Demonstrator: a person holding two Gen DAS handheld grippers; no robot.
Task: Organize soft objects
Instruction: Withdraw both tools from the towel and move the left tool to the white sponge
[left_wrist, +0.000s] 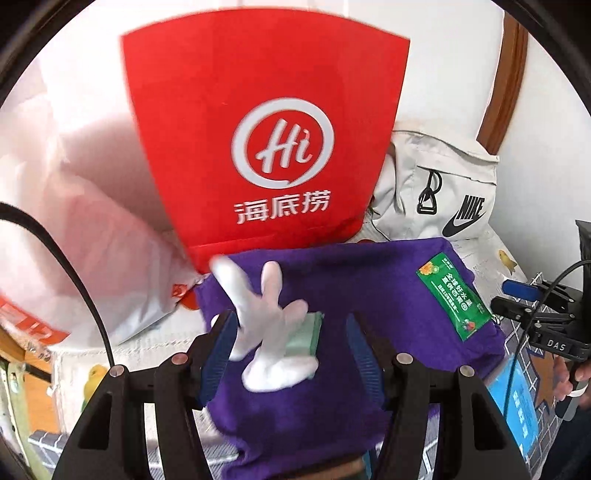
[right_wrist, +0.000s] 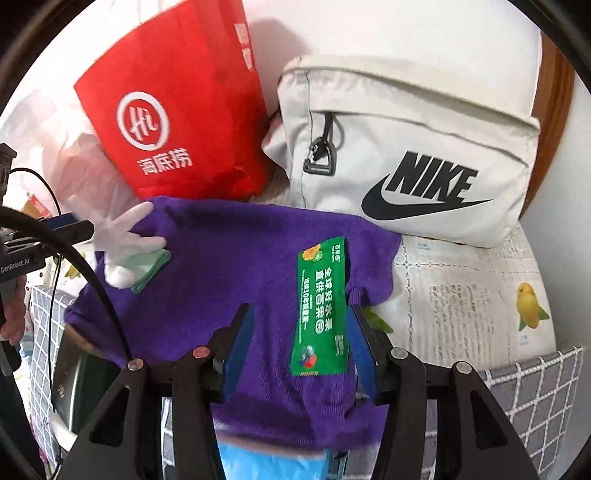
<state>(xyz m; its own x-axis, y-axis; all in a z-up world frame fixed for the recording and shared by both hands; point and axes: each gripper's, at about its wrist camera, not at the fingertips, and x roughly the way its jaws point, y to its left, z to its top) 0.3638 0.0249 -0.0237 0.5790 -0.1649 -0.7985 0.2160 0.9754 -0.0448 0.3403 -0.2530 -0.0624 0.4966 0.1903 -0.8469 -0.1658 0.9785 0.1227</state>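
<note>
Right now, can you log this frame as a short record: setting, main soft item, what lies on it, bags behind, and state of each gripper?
setting: table with fruit-print cloth
main soft item: purple knitted garment, spread flat
on it: white fabric glove over a pale green folded cloth; green printed sachet
behind: red paper bag, off-white Nike bag, clear plastic bag
left gripper: open, fingers either side of the glove
right gripper: open, over the sachet

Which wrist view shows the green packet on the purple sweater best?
The right wrist view: the green packet lies large and whole on the purple sweater, just inside the right gripper's open fingers. The left wrist view shows it smaller, off to the right.
</note>
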